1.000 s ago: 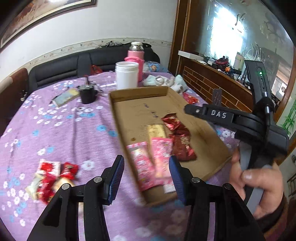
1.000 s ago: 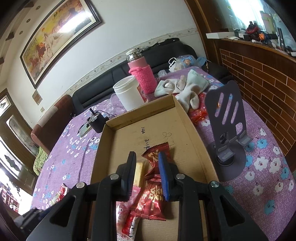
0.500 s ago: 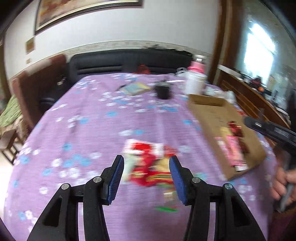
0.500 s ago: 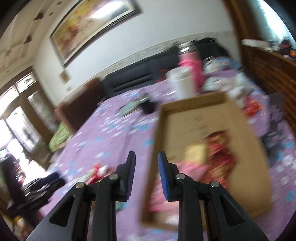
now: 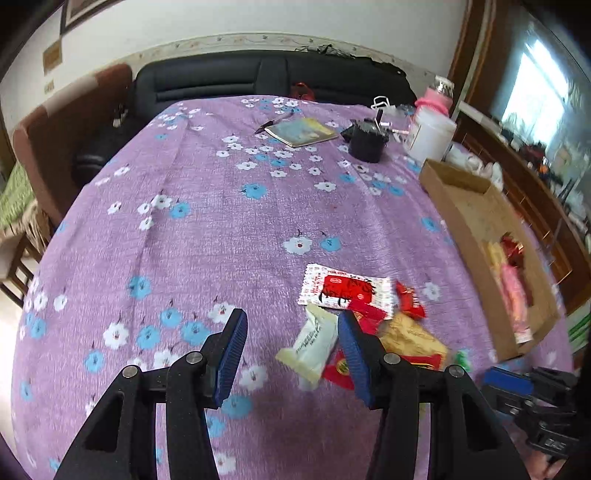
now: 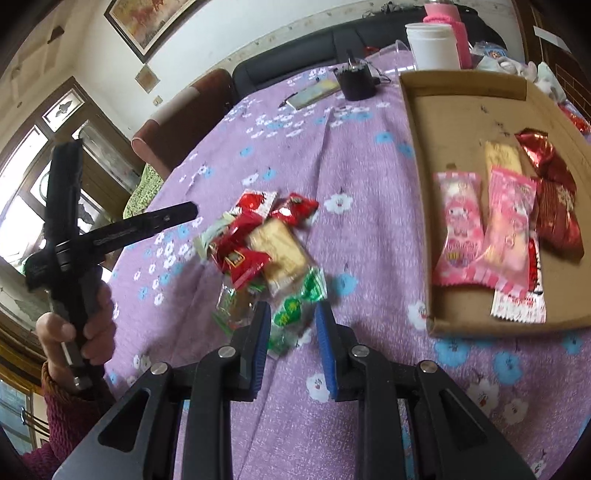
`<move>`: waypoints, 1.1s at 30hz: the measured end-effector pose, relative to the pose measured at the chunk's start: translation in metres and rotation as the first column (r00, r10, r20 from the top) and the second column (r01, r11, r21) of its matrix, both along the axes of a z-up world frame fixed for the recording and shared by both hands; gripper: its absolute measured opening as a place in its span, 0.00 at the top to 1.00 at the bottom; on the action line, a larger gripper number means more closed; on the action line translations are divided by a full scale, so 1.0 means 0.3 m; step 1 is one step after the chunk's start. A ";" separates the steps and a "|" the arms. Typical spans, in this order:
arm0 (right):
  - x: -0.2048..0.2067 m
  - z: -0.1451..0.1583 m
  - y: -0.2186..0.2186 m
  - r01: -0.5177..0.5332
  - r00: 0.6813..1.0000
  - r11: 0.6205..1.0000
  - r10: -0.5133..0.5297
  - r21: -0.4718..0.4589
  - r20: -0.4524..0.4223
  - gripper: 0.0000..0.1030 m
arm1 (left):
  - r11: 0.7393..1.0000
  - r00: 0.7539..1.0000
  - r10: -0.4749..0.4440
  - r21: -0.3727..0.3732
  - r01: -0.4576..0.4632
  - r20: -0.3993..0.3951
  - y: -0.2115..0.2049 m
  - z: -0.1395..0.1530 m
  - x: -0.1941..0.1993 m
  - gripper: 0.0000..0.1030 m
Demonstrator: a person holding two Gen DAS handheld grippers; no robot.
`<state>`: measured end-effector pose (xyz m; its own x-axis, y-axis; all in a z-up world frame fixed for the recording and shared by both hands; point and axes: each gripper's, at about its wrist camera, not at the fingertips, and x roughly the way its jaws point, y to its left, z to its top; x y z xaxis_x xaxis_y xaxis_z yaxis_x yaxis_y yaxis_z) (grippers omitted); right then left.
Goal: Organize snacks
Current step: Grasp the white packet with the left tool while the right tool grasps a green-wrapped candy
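Two grippers have swung away from the cardboard tray (image 6: 465,86) to the loose snack pile (image 6: 258,240) on the purple cloth. Left gripper (image 5: 291,354) part-open, right gripper (image 6: 288,347) narrowly parted — both empty; another pick-up looks imminent.

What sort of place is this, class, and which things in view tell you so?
Probably a home living or dining room: a table under a purple floral cloth, a black sofa along the wall behind it, and a framed painting hanging above.
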<state>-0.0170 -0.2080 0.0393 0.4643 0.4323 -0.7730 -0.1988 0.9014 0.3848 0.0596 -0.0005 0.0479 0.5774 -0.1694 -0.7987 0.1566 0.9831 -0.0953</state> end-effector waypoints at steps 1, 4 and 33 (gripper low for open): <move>-0.005 -0.004 -0.002 0.000 1.000 1.000 0.000 -0.008 -0.002 0.77 | 1.000 1.000 -0.003 0.008 0.003 -0.002 -0.005 -0.014 0.004 0.47; -0.008 -0.014 0.008 -0.002 1.000 1.000 0.001 -0.025 -0.013 0.77 | 1.000 1.000 -0.014 0.002 0.014 -0.027 0.000 -0.062 0.020 0.47; 0.037 -0.014 0.160 -0.039 0.995 0.971 0.060 -0.237 0.085 0.82 | 0.994 0.997 0.046 0.094 -0.052 0.062 0.050 -0.088 0.029 0.75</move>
<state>-0.0060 -0.1600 0.0352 0.5200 0.2680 -0.8111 -0.2699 0.9524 0.1417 0.0681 0.0145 0.0215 0.6302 -0.0648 -0.7737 0.1108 0.9938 0.0071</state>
